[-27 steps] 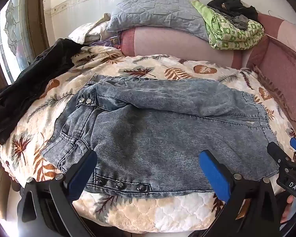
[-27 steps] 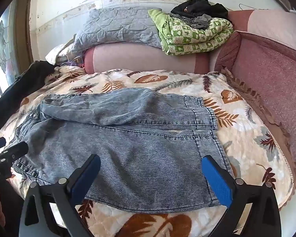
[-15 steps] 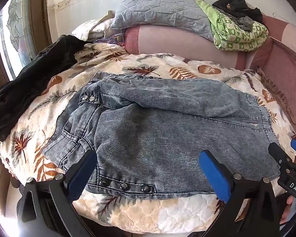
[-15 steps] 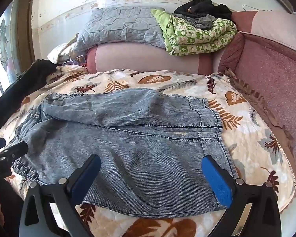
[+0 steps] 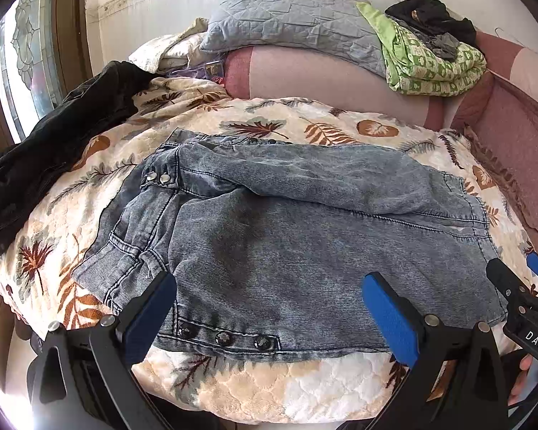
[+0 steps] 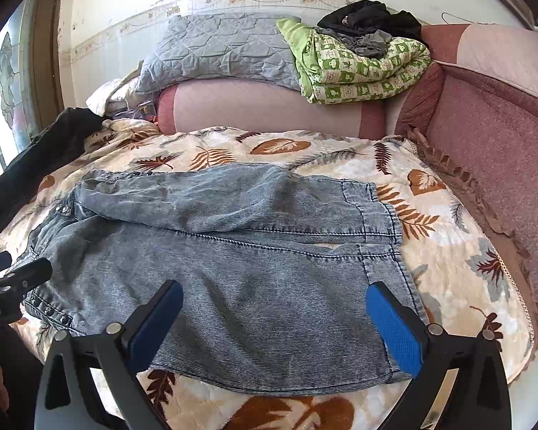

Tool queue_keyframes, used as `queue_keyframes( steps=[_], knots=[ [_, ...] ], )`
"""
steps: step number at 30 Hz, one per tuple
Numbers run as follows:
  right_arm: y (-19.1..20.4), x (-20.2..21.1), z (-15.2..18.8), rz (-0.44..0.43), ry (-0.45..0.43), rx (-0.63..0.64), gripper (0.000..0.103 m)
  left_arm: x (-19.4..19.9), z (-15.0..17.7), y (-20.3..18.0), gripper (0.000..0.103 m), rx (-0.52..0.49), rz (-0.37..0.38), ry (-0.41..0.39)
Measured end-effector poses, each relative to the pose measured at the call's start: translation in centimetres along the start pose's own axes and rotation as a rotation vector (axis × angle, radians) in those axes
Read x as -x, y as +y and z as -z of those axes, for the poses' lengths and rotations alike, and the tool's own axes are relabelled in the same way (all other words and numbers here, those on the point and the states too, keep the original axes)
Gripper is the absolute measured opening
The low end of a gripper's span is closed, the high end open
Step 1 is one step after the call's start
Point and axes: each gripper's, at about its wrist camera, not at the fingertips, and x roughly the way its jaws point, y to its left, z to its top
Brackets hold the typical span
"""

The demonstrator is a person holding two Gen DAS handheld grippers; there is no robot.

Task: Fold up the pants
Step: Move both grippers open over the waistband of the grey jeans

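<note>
**Both grippers poised wide over the folded jeans**

The grey-blue pants lie across the leaf-patterned bed cover, waistband to the left, hems to the right, one leg laid over the other. The left gripper hangs above the near edge, its blue fingers spread wide with nothing between them. The right gripper is equally wide and empty.

Only the left wrist view shows the row of snap buttons along the near edge and the full length of the black garment at the left. Only the right wrist view shows the hem corner and the sofa's ruffled trim.

Compared with the earlier frames, the pants lie unchanged; both views have crept slightly closer.
</note>
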Motion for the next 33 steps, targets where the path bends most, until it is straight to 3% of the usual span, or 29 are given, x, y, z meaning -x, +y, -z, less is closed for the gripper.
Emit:
queue_keyframes(
  steps=[33],
  knots=[
    [-0.25,-0.72,0.42,0.004,0.007,0.001,0.103,-0.97,0.35,0.75,0.103,0.018,0.005,0.027]
  ],
)
